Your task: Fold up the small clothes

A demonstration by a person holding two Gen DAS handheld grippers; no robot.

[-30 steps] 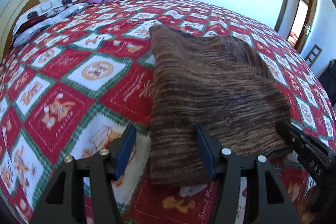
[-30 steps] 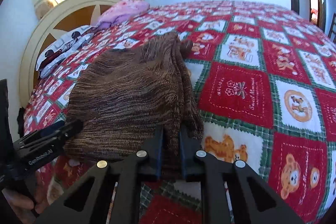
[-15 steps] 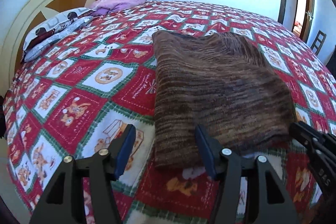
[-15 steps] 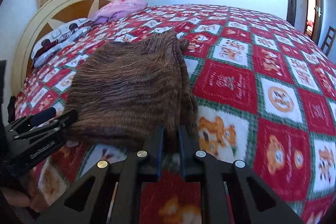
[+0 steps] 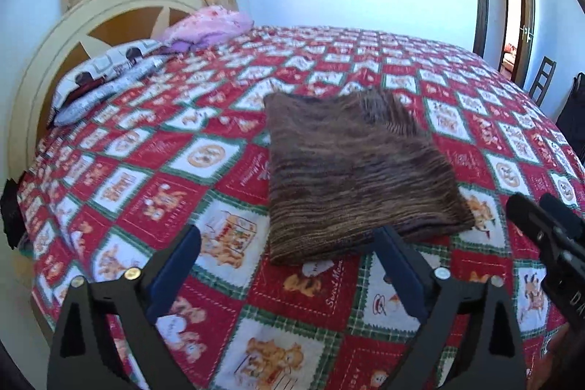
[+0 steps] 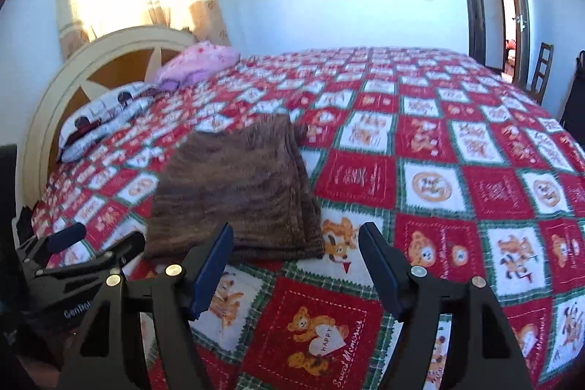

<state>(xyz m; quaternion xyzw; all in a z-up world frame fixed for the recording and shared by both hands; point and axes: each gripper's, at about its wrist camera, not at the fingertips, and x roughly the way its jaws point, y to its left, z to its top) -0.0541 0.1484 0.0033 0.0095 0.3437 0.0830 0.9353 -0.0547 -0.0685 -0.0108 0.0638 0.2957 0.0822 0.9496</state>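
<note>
Right claw released folded brown sweater, now spread; left claw spread, empty; sweater's far edge seemingly blurred.

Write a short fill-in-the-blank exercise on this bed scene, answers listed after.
1. The folded brown garment lies on a red, white and green ____.
2. The jaws of the right gripper stand ____.
3. The left gripper holds ____.
4. The pink bundle sits near the bed's ____.

Missing words: quilt; open; nothing; headboard

"HAPPY" — bedspread bear's heart
</note>
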